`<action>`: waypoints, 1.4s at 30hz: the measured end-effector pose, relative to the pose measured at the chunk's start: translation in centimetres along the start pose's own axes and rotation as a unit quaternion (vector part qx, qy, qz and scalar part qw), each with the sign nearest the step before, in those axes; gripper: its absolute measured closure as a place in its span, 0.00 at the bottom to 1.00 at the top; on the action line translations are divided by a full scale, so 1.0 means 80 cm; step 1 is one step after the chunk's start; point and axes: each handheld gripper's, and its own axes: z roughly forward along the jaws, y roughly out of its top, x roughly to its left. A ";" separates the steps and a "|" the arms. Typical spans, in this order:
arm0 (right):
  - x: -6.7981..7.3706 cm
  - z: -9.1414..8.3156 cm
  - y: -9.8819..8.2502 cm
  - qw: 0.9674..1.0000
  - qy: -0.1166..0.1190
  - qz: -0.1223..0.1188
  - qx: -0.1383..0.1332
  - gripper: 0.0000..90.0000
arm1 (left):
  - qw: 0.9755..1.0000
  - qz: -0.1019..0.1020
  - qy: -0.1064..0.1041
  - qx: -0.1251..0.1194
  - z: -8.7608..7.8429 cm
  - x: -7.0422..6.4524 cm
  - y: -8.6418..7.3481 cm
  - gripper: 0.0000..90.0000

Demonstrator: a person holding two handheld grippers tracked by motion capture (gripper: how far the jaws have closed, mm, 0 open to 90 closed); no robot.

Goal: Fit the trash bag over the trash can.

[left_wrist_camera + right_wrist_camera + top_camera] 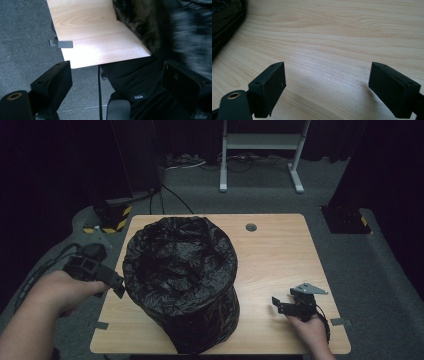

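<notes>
Table: light wooden table (280, 265) on grey carpet, with a small round grey fitting (251, 227) near its far edge.
Bin: tall round bin lined with a crinkled black plastic bag (181, 280), standing upright on the left half of the table near the front edge; the bag folds over the rim and covers the sides.
Left gripper: left gripper (116, 285) held in the person's left hand (67, 290) at the table's left edge, just beside the bin's wall; its jaws stand wide apart with nothing between them. In the left gripper view they frame the table's front corner, dark clothing below it, and the blurred bag at upper right.
Right gripper: right gripper (283, 301) held in the right hand (311, 326) low over the table's front right part, well apart from the bin; jaws spread, empty, bare wood between them.
Background: white metal stand (260, 150) and cables on the floor beyond the table.
</notes>
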 end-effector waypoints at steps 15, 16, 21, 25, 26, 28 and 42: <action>-0.002 0.003 0.001 1.000 0.003 0.012 0.015 0.16 | 0.994 0.084 0.001 -0.066 -0.071 -0.109 0.062 0.36; -0.002 0.002 0.001 1.000 0.003 0.014 0.017 0.16 | 0.994 0.087 -0.001 -0.069 -0.070 -0.117 0.068 0.39; -0.004 0.003 0.001 1.000 0.006 0.018 0.016 0.16 | 0.991 0.107 0.012 -0.076 -0.059 -0.149 0.104 0.45; -0.004 0.003 0.001 1.000 0.005 0.016 0.017 0.16 | 0.990 0.109 0.035 -0.087 -0.042 -0.165 0.134 0.42; -0.004 0.003 0.001 1.000 0.005 0.016 0.017 0.16 | 0.989 0.103 0.038 -0.095 -0.038 -0.168 0.141 0.41; -0.003 0.003 0.001 1.000 0.005 0.016 0.018 0.16 | 0.989 0.089 0.038 -0.116 -0.031 -0.170 0.156 0.40; -0.003 0.003 0.001 1.000 0.008 0.011 0.018 0.16 | 0.983 0.087 0.059 -0.153 0.039 -0.179 0.206 0.81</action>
